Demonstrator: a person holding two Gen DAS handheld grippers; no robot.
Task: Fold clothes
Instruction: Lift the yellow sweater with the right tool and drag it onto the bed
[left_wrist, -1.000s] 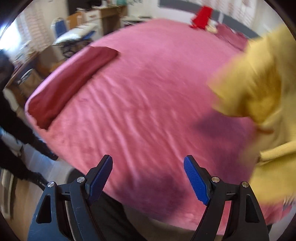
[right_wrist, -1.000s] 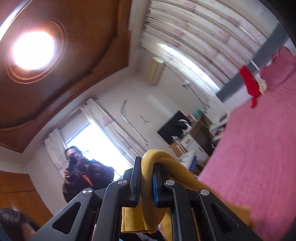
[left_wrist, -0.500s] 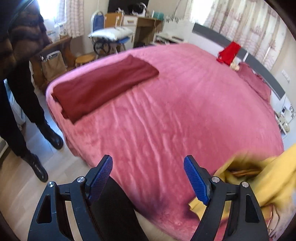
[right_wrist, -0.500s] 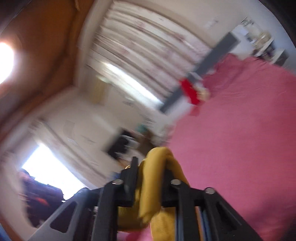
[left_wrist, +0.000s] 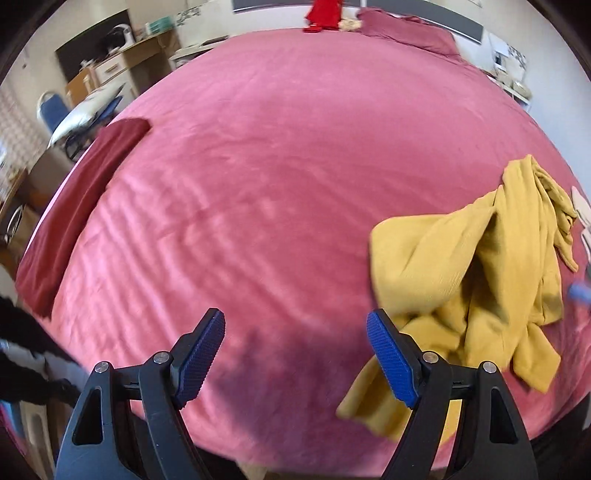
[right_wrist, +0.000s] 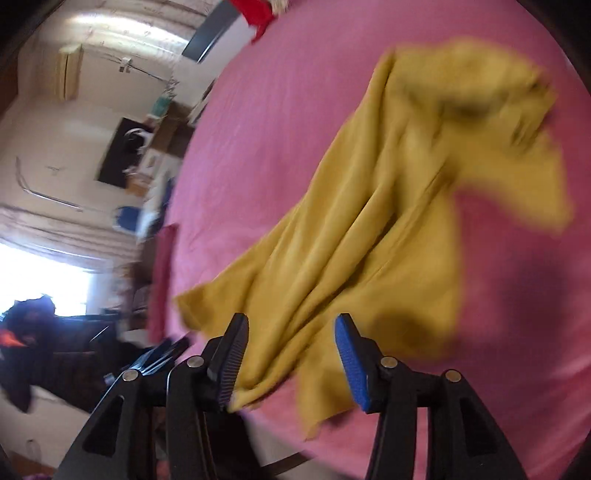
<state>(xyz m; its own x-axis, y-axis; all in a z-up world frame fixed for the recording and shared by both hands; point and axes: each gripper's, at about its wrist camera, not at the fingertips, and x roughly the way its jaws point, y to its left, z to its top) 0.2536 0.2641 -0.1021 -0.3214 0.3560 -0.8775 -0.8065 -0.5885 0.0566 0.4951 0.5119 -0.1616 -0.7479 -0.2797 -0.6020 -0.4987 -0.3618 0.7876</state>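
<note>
one yellow garment (left_wrist: 480, 258), one folded maroon garment (left_wrist: 81, 206)

Left gripper (left_wrist: 295, 350) wide apart, right gripper (right_wrist: 290, 354) jaws opening

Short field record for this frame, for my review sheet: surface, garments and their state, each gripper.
surface: pink bed cover
yellow garment: crumpled heap near the bed's front edge, unfolded
dark red garment: folded flat at the bed's left edge
left gripper: open, nothing between the pads
right gripper: jaws opening, yellow cloth lying loose between them, not pinched
</note>
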